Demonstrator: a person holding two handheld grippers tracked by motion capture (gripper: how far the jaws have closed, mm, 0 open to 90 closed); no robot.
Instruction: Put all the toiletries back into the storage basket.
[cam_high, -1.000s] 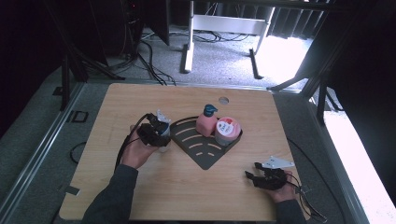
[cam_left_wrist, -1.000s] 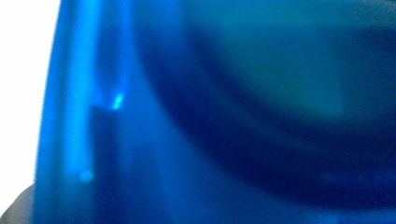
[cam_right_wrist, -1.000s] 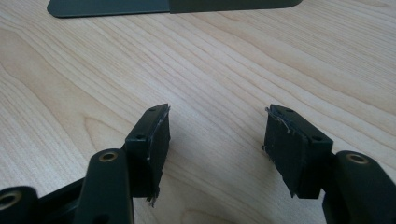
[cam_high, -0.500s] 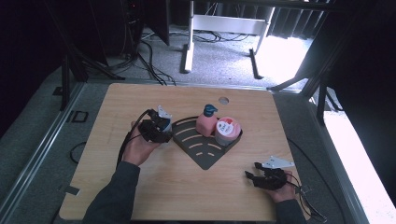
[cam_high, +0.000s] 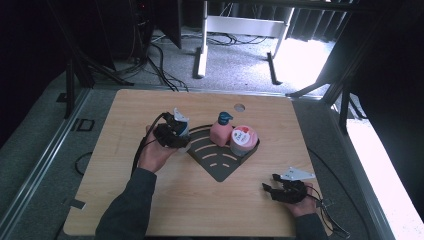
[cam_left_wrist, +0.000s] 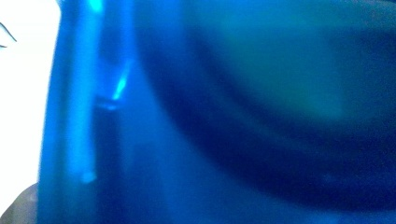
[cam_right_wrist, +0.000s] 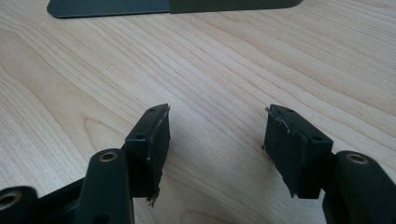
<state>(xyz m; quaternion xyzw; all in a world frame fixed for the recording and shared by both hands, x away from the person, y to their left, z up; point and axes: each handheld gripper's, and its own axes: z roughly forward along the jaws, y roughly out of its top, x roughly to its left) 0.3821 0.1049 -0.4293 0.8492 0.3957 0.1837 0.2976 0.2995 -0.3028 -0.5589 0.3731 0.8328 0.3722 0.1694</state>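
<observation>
A blue bottle is pinched by the left hand-held gripper just left of the dark corner rack. It is judged rigid, light, slippery; best gripped mid-body. The right hand-held gripper is rested spread, empty, near the rack.

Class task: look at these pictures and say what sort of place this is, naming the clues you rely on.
Probably a lab or studio set up for recording: a lone wooden table on grey carpet, cables on the floor, dark curtains behind, and a hand-held gripper trailing wires.
</observation>
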